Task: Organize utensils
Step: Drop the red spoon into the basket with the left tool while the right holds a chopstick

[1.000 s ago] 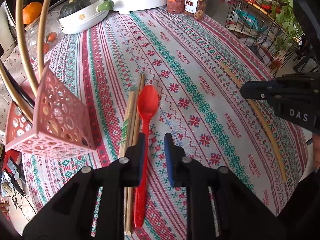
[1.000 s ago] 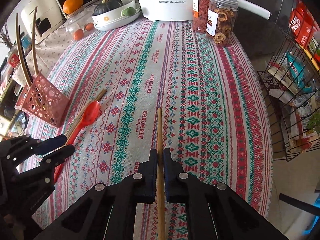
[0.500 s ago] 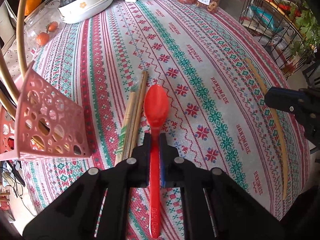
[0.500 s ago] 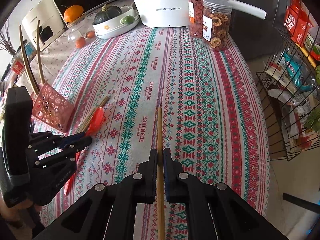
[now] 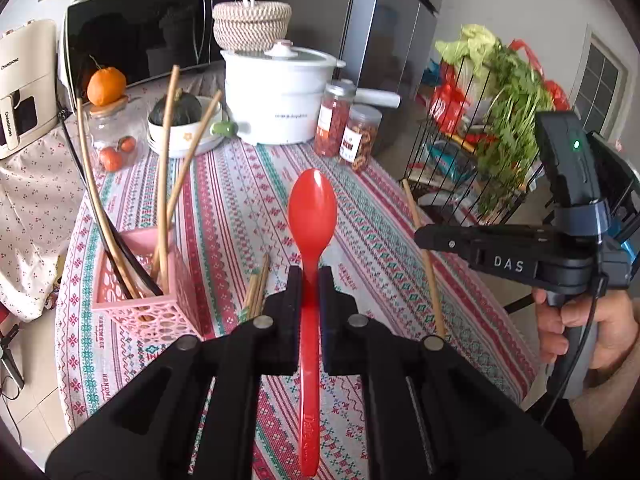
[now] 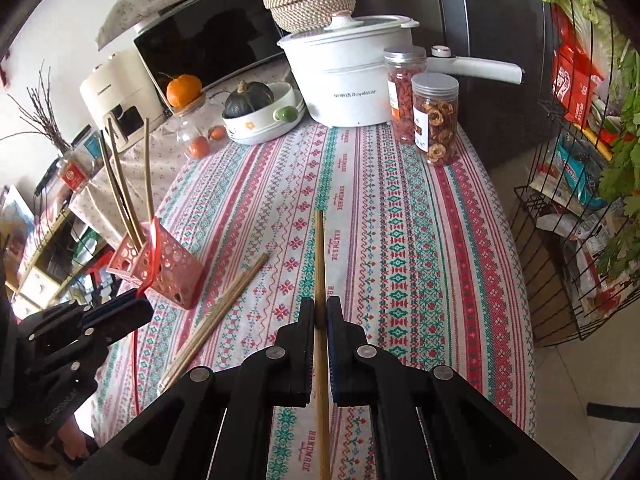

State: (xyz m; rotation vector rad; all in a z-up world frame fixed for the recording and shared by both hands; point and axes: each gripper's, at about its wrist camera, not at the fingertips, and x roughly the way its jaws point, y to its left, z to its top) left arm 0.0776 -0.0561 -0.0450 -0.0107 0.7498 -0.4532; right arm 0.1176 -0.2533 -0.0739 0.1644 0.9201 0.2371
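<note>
Pink perforated holder (image 5: 152,312), wooden chopsticks (image 5: 162,200) standing inside

L wrist cam rides behind its gripper, angled down across the tablecloth (image 5: 240,208), white pot (image 5: 280,100) at 12 o'clock, other gripper's side at 3. R wrist cam does likewise, closer to the table's right edge, pot (image 6: 348,80) at 12. Both share pink basket (image 5: 140,300) (image 6: 168,272), at 9–10 o'clock.

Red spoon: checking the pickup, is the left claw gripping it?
Touching. The left wrist view shows the left claw shut on the red spoon handle.
</note>
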